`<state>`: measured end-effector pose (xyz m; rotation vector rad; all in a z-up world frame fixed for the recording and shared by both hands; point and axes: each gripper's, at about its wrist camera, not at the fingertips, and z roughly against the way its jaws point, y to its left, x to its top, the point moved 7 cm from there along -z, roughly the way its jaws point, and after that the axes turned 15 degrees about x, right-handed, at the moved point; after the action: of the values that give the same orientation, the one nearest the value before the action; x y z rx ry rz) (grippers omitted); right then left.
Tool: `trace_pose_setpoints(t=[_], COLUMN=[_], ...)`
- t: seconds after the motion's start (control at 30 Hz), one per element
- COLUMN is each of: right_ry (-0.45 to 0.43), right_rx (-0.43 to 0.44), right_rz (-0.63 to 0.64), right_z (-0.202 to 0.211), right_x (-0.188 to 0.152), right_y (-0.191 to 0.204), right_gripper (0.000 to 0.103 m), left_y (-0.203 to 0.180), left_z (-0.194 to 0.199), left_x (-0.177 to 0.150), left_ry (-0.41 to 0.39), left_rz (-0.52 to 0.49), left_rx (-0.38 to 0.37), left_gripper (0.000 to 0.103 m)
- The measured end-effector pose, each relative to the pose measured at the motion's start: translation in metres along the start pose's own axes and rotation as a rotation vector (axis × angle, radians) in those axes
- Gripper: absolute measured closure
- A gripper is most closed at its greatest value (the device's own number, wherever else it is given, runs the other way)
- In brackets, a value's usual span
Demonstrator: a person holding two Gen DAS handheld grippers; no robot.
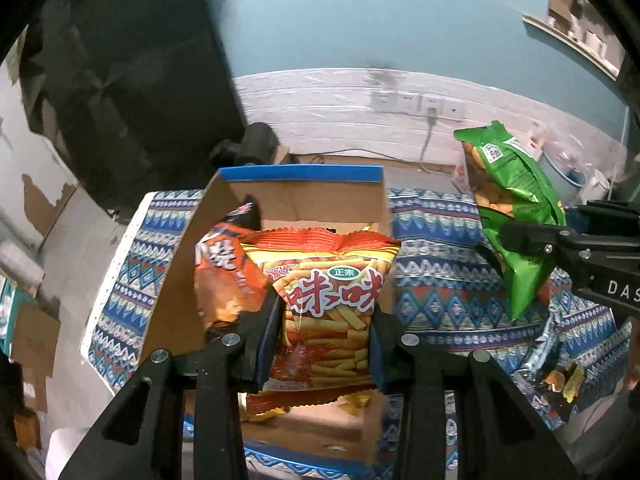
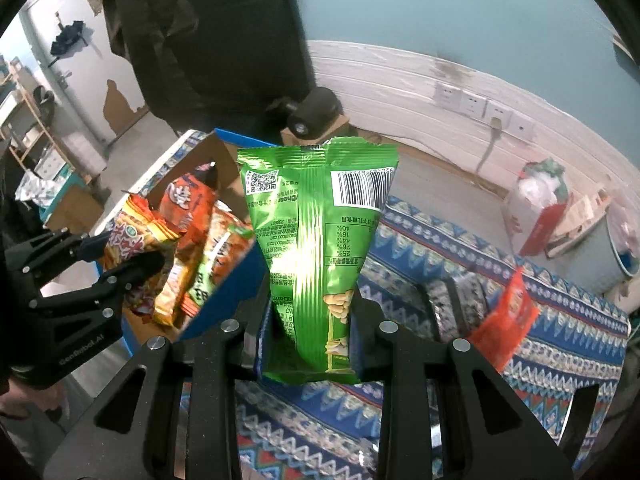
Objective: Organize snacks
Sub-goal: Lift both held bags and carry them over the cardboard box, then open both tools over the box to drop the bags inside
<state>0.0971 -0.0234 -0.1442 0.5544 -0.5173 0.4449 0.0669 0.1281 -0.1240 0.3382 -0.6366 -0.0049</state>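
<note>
Left gripper (image 1: 325, 336), jaws clamped on an upright orange-red crinkly bag of stick snacks (image 1: 328, 304), held above an open brown cardboard box with blue rim (image 1: 300, 173) holding another orange snack packet (image 1: 224, 276). Right gripper (image 2: 311, 340), jaws closed on a glossy green foil snack bag (image 2: 312, 240), raised over the blue patterned tablecloth (image 2: 500, 280), just right of the box.

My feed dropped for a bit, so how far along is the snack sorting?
Done: an orange snack bag already stands in the blue-edged cardboard box.

In hand: the left gripper holds a red-and-yellow bag of stick snacks over the box; the right gripper grips a green snack bag.

Left: a red packet on the patterned cloth, plus wrappers.
</note>
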Motion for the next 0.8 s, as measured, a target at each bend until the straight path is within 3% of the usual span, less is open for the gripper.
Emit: trace_pose_setpoints(t=[0.47,0.8], right_ry=[0.051,0.096], right_rx=[0.067,0.094], right_rz=[0.063,0.102], right_z=[-0.057,-0.094], right_x=[0.027,0.030], right_y=[0.047,0.073], right_gripper=[0.074,0.074], left_y=[0.059,0.080], left_z=[-0.045,-0.074], left_x=[-0.019,-0.037], left_ry=[0.085,0.171], left_rz=[0.099,0.153], left_rx=[0.061,0.060], left_gripper=[0.064,0.064])
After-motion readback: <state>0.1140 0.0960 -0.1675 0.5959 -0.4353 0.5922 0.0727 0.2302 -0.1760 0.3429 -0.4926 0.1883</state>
